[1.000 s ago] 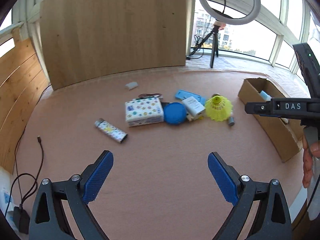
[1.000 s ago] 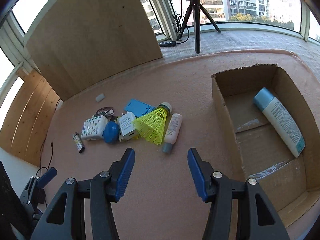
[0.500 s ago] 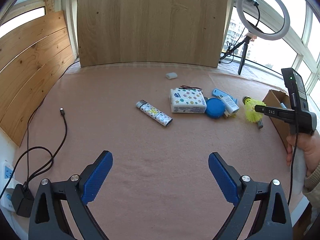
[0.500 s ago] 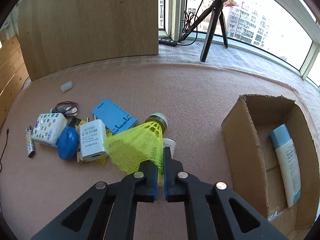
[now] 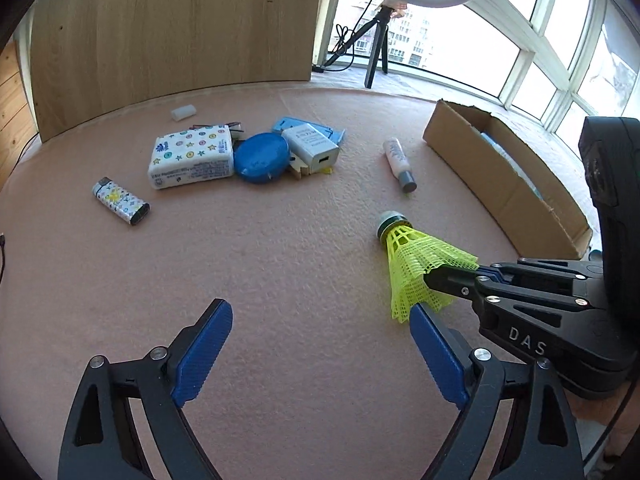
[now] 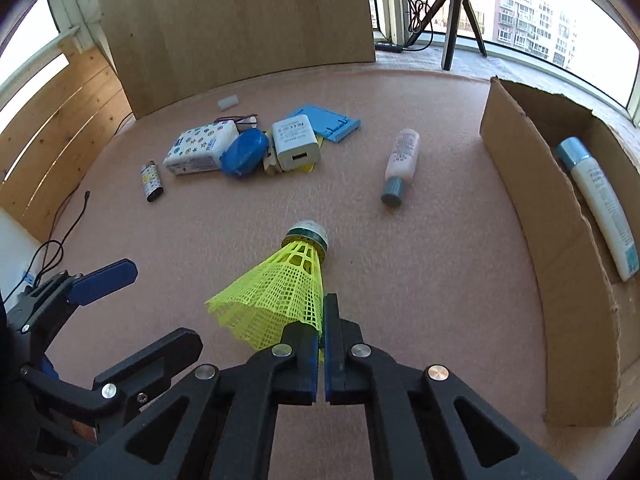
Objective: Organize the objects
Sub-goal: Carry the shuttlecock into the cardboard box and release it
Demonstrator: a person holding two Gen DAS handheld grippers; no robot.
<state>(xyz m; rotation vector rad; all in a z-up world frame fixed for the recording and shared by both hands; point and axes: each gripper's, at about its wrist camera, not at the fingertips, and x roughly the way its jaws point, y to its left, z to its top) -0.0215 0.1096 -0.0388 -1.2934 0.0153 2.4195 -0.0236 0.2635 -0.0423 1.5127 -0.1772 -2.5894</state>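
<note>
Between right claw pads: yellow shuttlecock skirt (cork forward).

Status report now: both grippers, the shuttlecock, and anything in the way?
Right gripper shut on shuttlecock skirt. Left gripper empty, jaws closing. Cardboard box to the right, one bottle inside. Path looks clear.

Two matching handheld grippers, black frames with blue pads

Left gripper and right gripper both have silver screws, ribbed blue fingers; the right has "DAS" printed in white.
</note>
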